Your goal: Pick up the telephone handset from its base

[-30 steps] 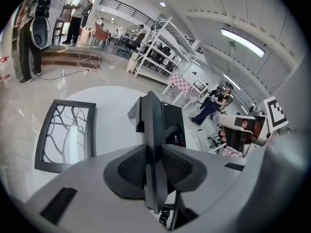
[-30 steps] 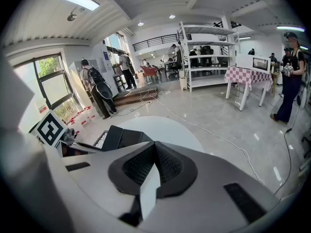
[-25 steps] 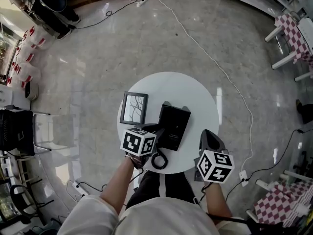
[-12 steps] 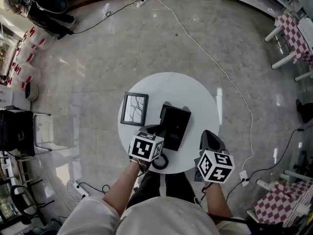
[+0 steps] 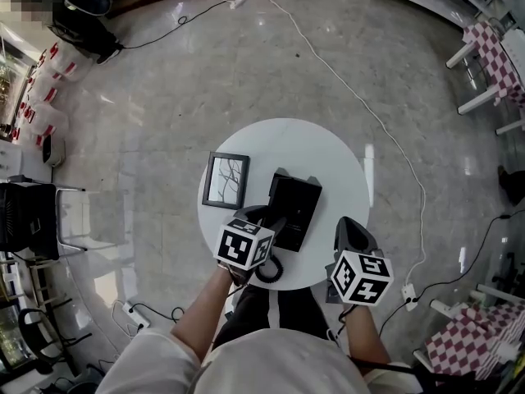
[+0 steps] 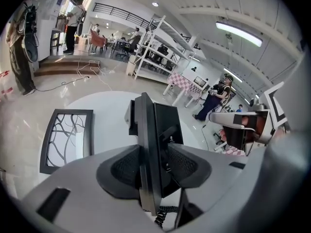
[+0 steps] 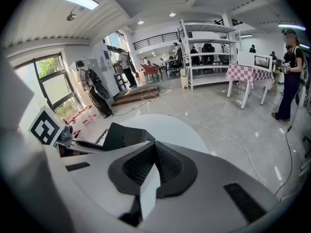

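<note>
A large test hall or lab is indicated: a polished stone floor (image 5: 246, 72) is crossed by loose cables (image 5: 354, 97), and white racks (image 7: 204, 52) and checked-cloth tables (image 7: 248, 74) are lit by ceiling strips (image 6: 238, 33).

Telephone handset (image 6: 146, 154): black, slim bar, set on its long edge just left of the base; coiled cord (image 5: 267, 269) trails from its near end. Base (image 5: 293, 208): black, rectangular, near the middle of the round white table (image 5: 328, 154).

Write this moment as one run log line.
left gripper: fingers just opened, handset between them | right gripper: fingers shut, empty
</note>
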`<state>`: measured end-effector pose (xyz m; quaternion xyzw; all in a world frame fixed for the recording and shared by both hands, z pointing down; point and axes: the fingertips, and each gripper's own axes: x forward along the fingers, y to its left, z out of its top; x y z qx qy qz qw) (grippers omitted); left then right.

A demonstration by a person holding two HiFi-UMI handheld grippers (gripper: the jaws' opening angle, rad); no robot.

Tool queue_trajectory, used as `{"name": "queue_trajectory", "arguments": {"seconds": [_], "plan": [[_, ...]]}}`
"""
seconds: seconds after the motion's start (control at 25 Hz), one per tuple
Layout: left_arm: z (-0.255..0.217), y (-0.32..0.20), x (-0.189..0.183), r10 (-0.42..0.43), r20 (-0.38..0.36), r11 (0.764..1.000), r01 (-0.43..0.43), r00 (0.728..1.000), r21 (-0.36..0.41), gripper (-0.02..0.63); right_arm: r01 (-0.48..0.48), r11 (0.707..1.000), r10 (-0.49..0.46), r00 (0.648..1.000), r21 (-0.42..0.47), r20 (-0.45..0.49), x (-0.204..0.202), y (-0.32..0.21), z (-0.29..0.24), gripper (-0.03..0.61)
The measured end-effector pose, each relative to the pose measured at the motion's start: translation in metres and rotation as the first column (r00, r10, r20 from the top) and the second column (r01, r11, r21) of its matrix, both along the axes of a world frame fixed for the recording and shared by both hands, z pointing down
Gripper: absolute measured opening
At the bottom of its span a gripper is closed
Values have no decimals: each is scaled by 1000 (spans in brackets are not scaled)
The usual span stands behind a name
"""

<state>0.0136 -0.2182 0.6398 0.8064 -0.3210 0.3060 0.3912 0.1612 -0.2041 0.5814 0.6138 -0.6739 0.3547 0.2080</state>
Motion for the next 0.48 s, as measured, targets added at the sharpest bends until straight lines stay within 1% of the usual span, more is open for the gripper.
{"name": "queue_trajectory", "arguments": {"seconds": [0.12,0.32,0.48], "plan": [[-4,1,1,2,-23,1000,-2,1000,3,192,-2,1000,2,1000,-3,-2,3,-1,2,25],[-6,2,2,-3,-30,1000,3,1000,11,187,1,1000,-1,1000,-10,1,5,-2,6,23],[-7,2,1,-7,-29,1000,7,1000,25,156,12,1000,-12,1000,-17,5,2,-3,8,24]]}}
